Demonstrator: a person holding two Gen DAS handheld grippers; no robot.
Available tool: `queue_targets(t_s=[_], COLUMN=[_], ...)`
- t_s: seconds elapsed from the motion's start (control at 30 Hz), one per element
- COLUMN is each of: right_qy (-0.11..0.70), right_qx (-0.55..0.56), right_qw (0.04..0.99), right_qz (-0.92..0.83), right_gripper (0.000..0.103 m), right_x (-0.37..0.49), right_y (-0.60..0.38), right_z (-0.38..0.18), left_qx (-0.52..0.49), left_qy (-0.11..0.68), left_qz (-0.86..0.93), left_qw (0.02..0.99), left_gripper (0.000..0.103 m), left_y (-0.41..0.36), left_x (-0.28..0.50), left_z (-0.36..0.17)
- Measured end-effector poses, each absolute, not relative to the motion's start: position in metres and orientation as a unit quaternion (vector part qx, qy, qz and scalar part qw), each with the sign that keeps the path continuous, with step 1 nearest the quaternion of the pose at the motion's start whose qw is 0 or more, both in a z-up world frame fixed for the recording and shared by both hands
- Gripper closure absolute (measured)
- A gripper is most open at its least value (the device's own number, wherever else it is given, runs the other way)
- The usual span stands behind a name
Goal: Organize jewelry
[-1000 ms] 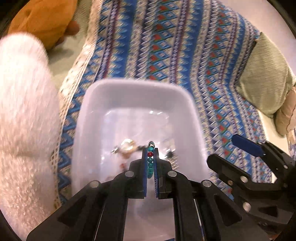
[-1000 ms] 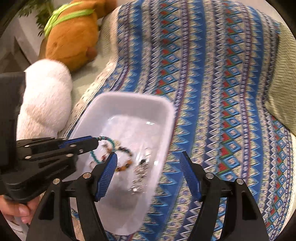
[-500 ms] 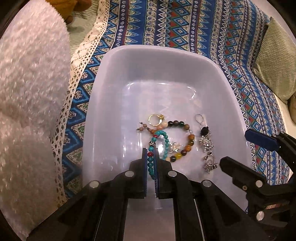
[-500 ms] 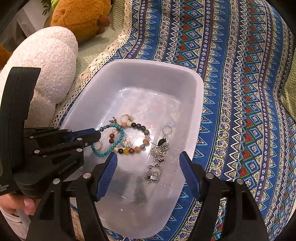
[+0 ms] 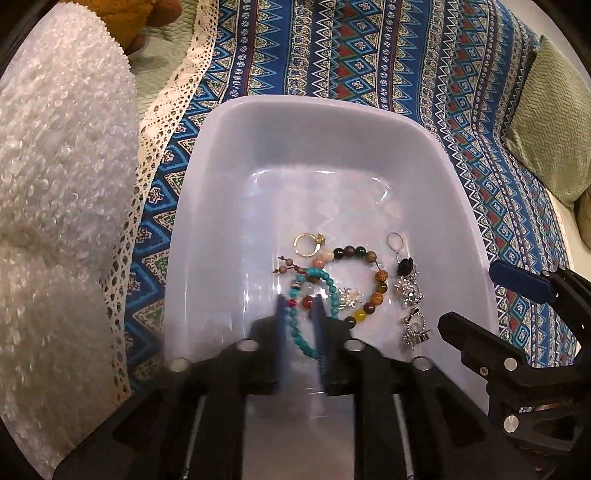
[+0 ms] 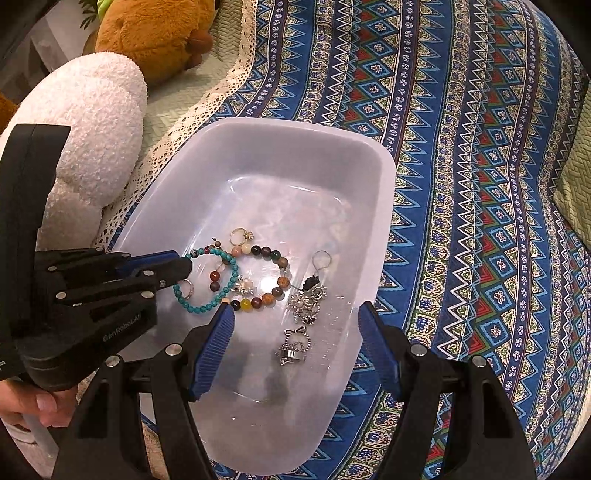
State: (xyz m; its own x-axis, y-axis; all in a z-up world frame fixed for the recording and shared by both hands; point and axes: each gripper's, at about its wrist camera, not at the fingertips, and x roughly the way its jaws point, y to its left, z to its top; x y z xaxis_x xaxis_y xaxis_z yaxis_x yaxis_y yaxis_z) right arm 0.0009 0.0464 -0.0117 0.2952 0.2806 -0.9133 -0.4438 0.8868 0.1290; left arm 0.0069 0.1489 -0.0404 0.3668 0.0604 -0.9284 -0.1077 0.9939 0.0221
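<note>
A white plastic tub (image 5: 207, 177) (image 6: 373, 236) sits on a blue patterned blanket. In it lie a turquoise bead bracelet (image 5: 301, 336) (image 6: 225, 258), a multicoloured bead bracelet (image 5: 376, 291) (image 6: 273, 291), a gold ring (image 5: 308, 244) (image 6: 241, 235), and silver charms (image 5: 408, 291) (image 6: 306, 301). My left gripper (image 5: 300, 314) (image 6: 181, 260) is inside the tub, its jaws a little apart, with the turquoise bracelet lying loose between them on the tub floor. My right gripper (image 6: 295, 332) is wide open above the tub's near right part, over a silver pendant (image 6: 293, 349).
A white fluffy cushion (image 5: 55, 184) (image 6: 92, 122) lies left of the tub. A brown plush toy (image 6: 155, 33) sits behind it. A green cushion (image 5: 550, 122) lies at the right. The blanket's lace edge (image 5: 166, 110) runs along the tub's left side.
My left gripper lowered into the tub and its jaws parted, letting the turquoise bracelet down onto the tub floor. The right gripper stayed open and came closer over the tub.
</note>
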Motion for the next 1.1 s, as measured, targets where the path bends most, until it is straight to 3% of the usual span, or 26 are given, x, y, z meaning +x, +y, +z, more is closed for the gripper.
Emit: queue_targets(t_s=[0.1,0.17,0.63,0.8,1.1], right_qy=[0.549,0.549,0.554,0.551,0.5], right_qx=[-0.076,-0.075,-0.067,-0.068,-0.103], right_qw=[0.801,0.801,0.802,0.804,0.835], right_qz=[0.225,0.225,0.215,0.212,0.206], right_gripper=[0.034,0.034,0.034,0.034,0.016], right_x=[0.002,0.002,0.007,0.008,0.0], right_y=[0.047,0.046,0.044,0.04,0.03], right_z=[-0.012,-0.012,-0.016,-0.012,0.007], left_qx=[-0.009,-0.006,0.009,0.015,-0.001], left_qy=[0.555,0.551,0.542,0.546,0.537], left_qz=[0.056,0.054,0.053,0.049,0.035], left_qw=[0.83,0.833,0.839,0.836,0.843], left_gripper=[0.057,0.052,0.045,0.038,0.025], left_y=[0.148,0.147,0.147,0.144,0.146], left_x=[0.007,0.007,0.008,0.008,0.004], left_z=[-0.038,-0.036,-0.032,-0.033,-0.028])
